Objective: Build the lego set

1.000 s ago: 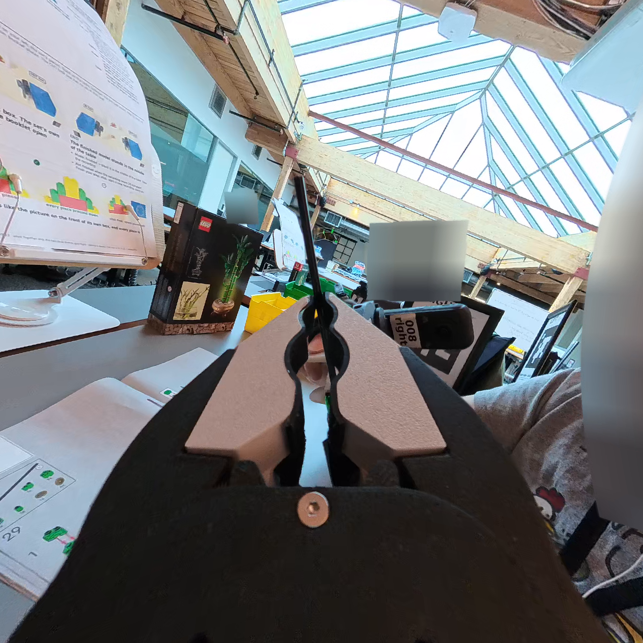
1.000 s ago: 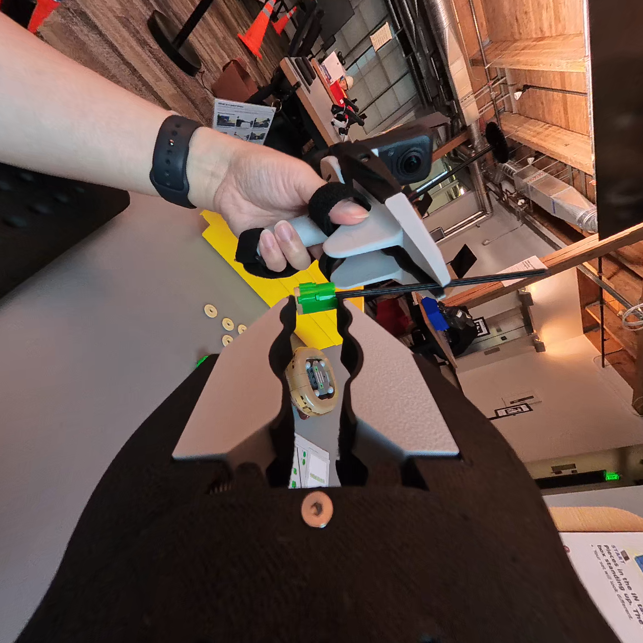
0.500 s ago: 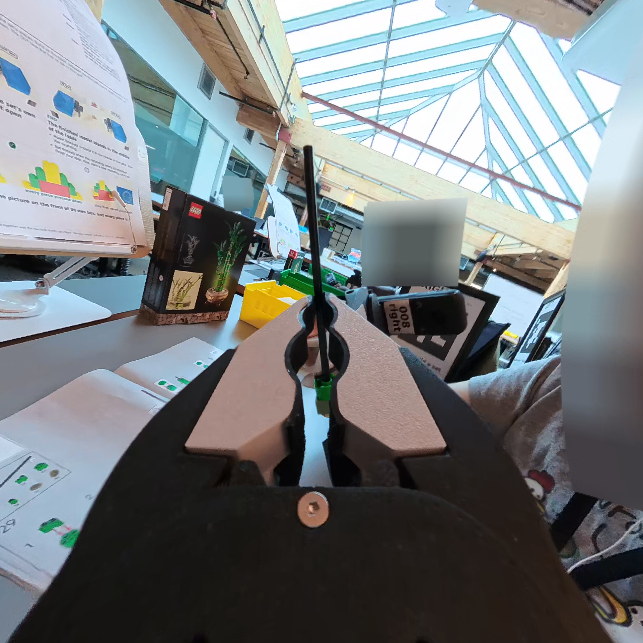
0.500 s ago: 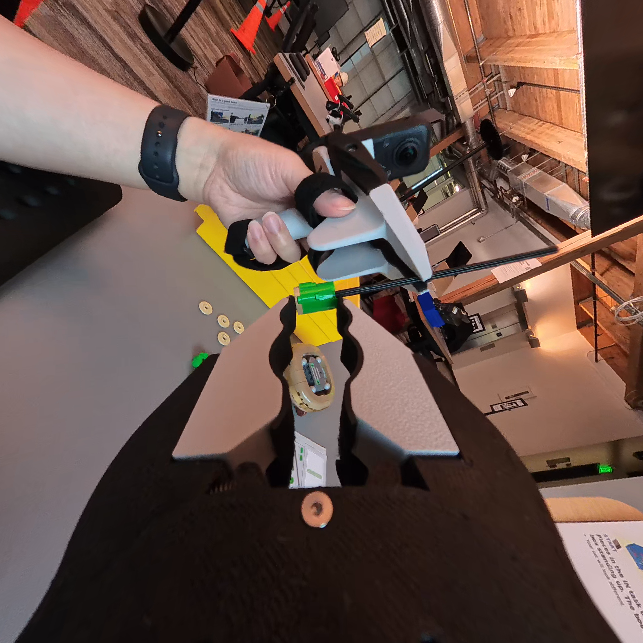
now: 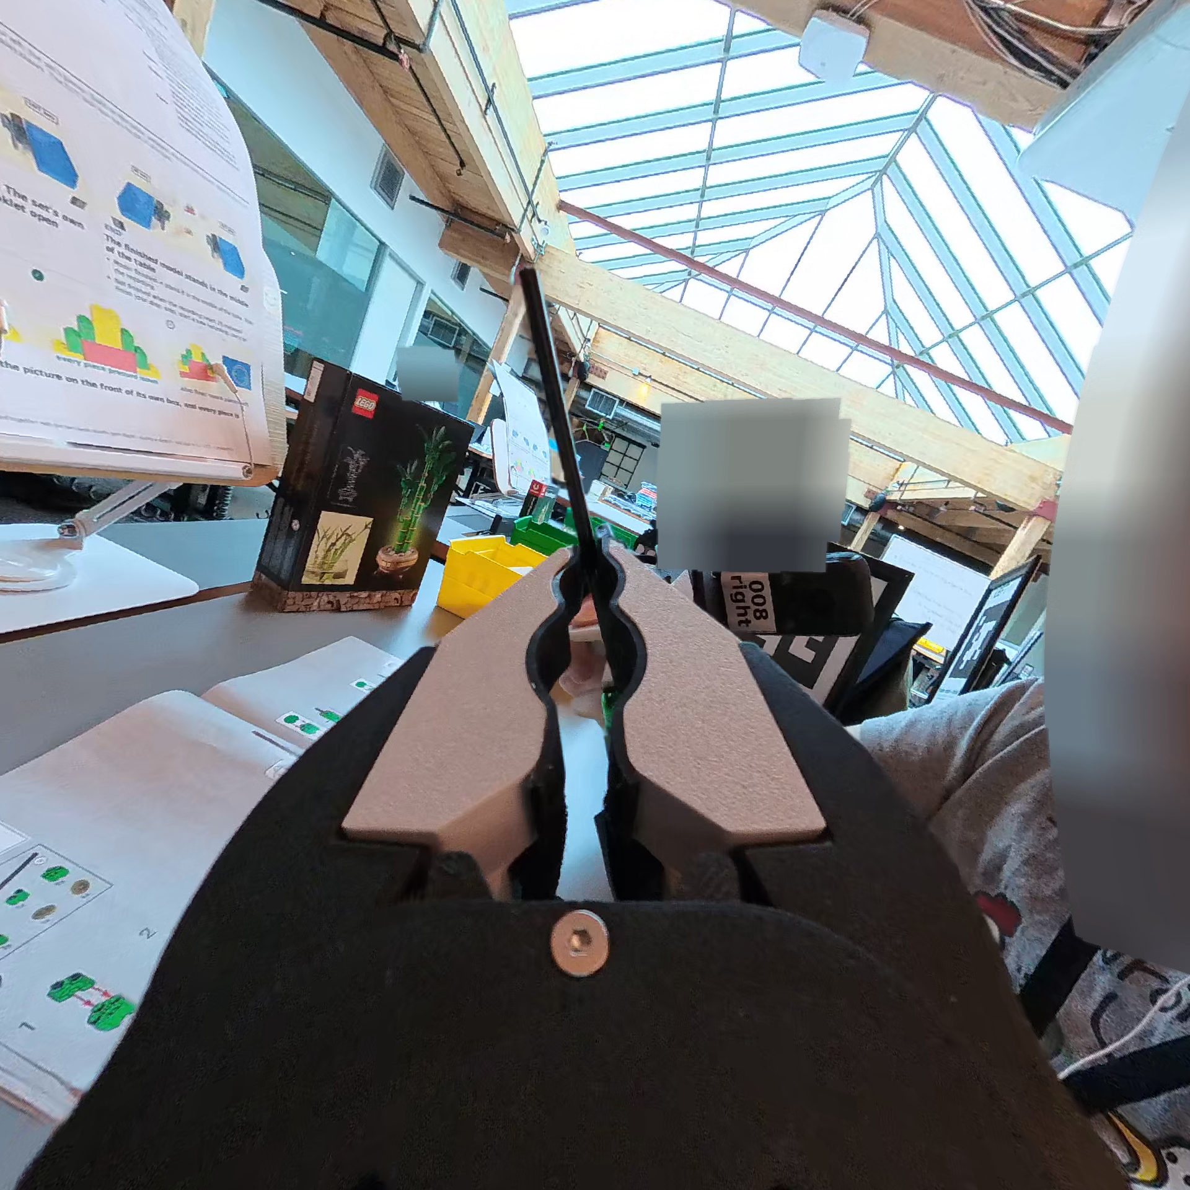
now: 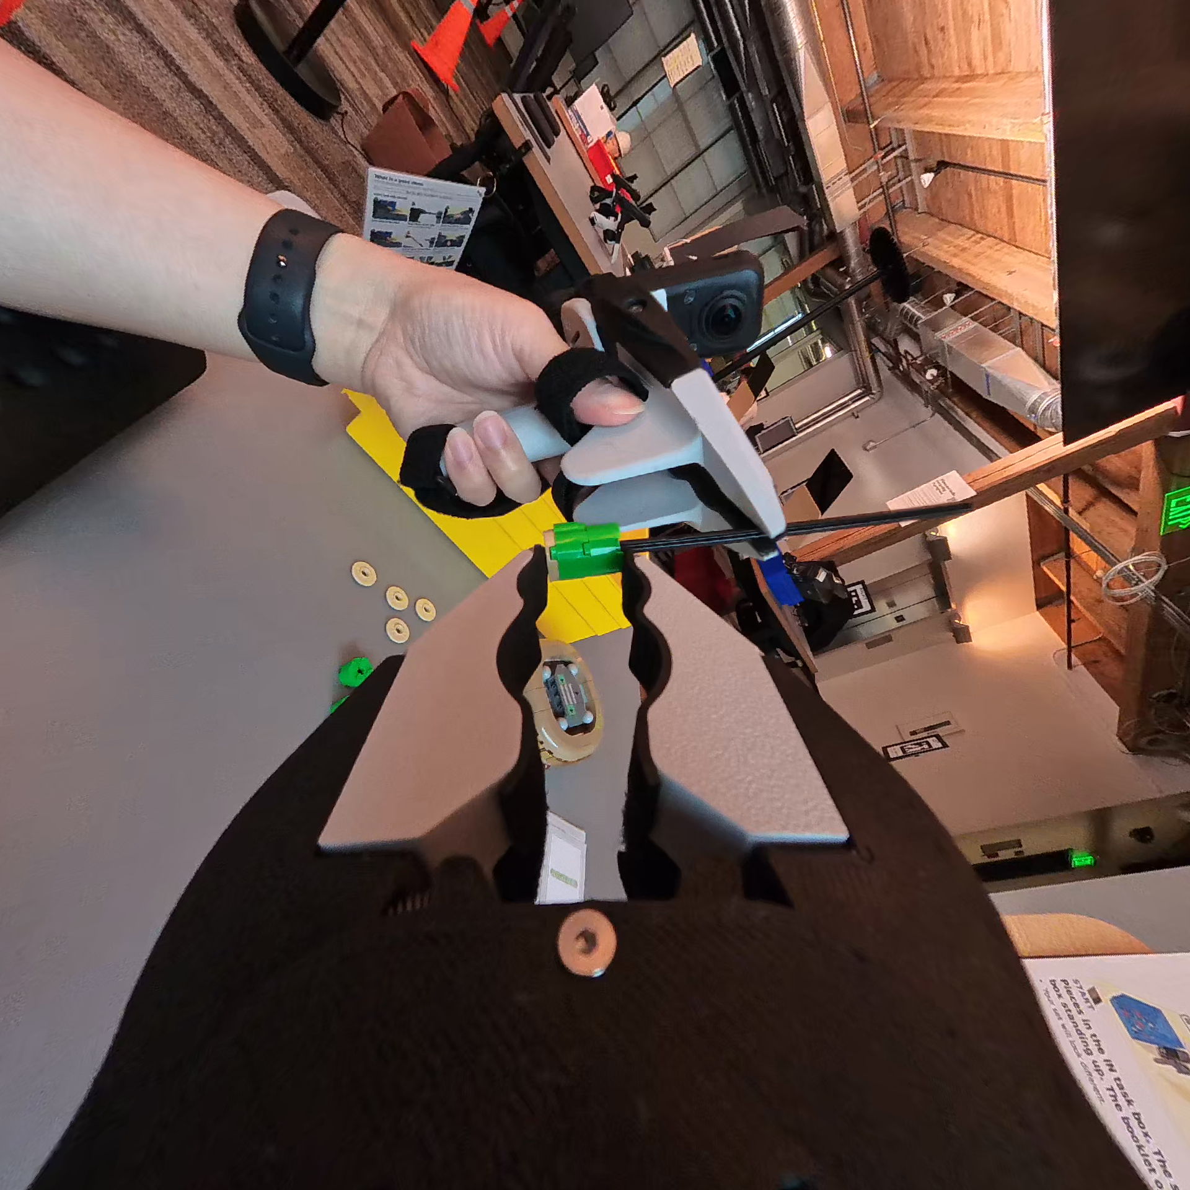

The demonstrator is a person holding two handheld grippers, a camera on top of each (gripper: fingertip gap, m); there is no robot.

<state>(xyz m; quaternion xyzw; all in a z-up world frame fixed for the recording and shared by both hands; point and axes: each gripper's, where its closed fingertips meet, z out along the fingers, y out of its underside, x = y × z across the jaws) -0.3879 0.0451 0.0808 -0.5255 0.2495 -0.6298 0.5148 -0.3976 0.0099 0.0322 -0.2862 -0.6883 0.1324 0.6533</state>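
Observation:
My left gripper (image 5: 587, 560) is shut on a thin black rod (image 5: 554, 412) that points up and away. In the right wrist view, a hand holds the left gripper (image 6: 769, 541) in the air, and the rod (image 6: 869, 518) runs level through its tips. The rod's near end sits in a bright green Lego piece (image 6: 583, 541). My right gripper (image 6: 583, 555) is shut on that green piece at its fingertips. A tan round pot base (image 6: 566, 708) lies on the grey table (image 6: 161, 644) below. Several tan round pieces (image 6: 396, 599) and small green pieces (image 6: 354, 670) lie to the left.
An open instruction booklet (image 5: 129, 805) lies at the left. A black Lego box (image 5: 360, 502) and a yellow parts tray (image 5: 483, 573) stand behind it; the tray also shows in the right wrist view (image 6: 515, 534). A printed sheet on a stand (image 5: 116, 257) is at far left. A person's grey sleeve (image 5: 953, 773) is at the right. My hands' fingertips stand some 6 cm from each other.
The left gripper and rod have tilted and shifted a little. The left gripper sits slightly nearer the green piece along the rod. The right gripper still holds the green piece.

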